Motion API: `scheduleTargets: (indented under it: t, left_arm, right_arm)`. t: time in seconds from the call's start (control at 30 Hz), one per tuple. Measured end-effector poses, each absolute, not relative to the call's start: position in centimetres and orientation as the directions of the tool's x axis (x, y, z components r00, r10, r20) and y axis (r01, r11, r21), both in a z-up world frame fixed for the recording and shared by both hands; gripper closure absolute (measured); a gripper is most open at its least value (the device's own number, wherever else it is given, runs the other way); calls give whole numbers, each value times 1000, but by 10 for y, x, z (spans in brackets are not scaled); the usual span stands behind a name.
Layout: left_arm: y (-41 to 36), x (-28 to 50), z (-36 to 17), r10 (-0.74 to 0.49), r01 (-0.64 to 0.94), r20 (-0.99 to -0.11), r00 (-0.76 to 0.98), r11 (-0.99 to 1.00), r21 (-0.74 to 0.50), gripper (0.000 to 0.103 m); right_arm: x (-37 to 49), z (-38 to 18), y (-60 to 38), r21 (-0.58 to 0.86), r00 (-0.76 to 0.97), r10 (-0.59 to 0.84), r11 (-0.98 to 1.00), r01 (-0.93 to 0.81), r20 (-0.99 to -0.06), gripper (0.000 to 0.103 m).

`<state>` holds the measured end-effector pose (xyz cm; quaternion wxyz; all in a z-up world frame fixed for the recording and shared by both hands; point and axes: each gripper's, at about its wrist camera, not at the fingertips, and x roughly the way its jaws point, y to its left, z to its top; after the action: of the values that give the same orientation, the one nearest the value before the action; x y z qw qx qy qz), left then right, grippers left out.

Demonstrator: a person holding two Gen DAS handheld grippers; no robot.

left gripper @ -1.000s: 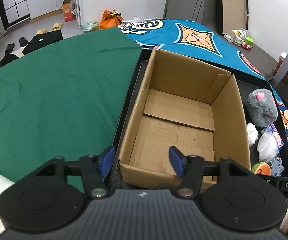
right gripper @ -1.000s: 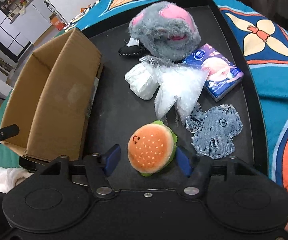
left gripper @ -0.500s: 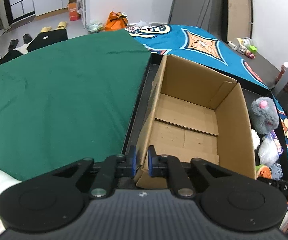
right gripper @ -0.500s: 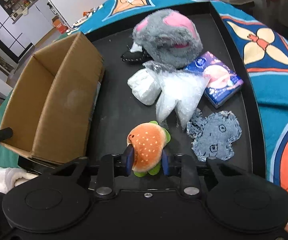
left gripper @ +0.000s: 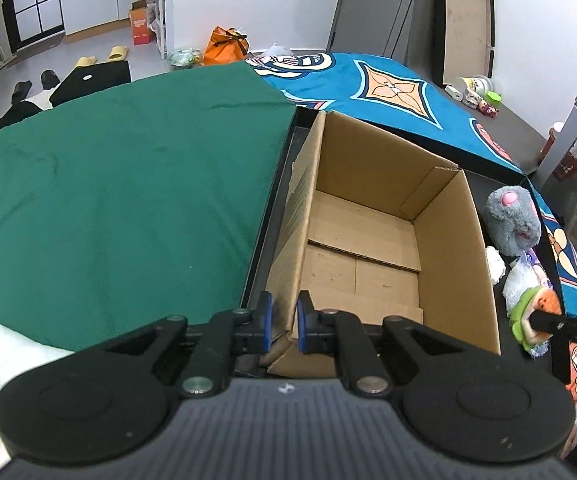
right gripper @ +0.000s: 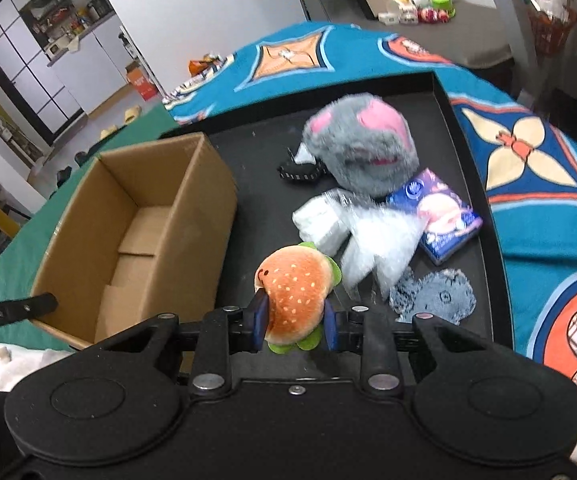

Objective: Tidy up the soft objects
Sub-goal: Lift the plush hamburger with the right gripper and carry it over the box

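Observation:
An open, empty cardboard box [left gripper: 368, 240] stands on a black tray [right gripper: 256, 148]; it also shows in the right wrist view [right gripper: 128, 232]. My left gripper [left gripper: 282, 322] is shut on the box's near left corner wall. My right gripper [right gripper: 294, 320] is shut on a plush hamburger [right gripper: 294, 300] and holds it lifted above the tray, right of the box; the hamburger also shows in the left wrist view [left gripper: 536, 312]. On the tray lie a grey plush mouse [right gripper: 360, 152], a clear plastic bag [right gripper: 376, 236], a white soft pack [right gripper: 316, 224], a tissue pack [right gripper: 444, 216] and a denim patch [right gripper: 432, 296].
A green cloth [left gripper: 108, 200] covers the table left of the tray. A blue patterned cloth [left gripper: 388, 88] lies behind and right of it. A small black item [right gripper: 300, 172] lies by the mouse. Small jars [right gripper: 420, 8] stand far back.
My right gripper has lifted the hamburger off the tray and risen. My left gripper stays shut on the box's corner, and its view has pulled back slightly.

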<state>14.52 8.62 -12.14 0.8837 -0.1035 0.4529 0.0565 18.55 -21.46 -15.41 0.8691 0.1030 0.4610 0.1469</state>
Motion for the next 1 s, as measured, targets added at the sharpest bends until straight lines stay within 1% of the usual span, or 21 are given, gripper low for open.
scheduleTargets:
  t: [0.17,0.27,0.53,0.73,1.0]
  left_arm:
    - [88,142,-123,13,-209,-804,595,968,-139,93]
    - [91,141,-124,-4,-213,-802,598,963,-164,93]
    - [93,140,-126,4,-215,-794,608,963,-160,94]
    - [93,140,-126,14,-222,-789,614,963,-155,95]
    - [96,137,-129,15,-225,-782,623,961,-160,95]
  right_arm:
    - [184,-139,-209,300,567,354,935,-189,-744,75]
    - [184,-129,-203,296,586,359,933,-205,-727,75]
    - [183,-109,-184,275,622,376,927,-257,-687,75]
    - [186,-98,-165,264,628,402,915,-305,-667,75]
    - [191,-93,-132,267,598,452,888,-375,-662,75]
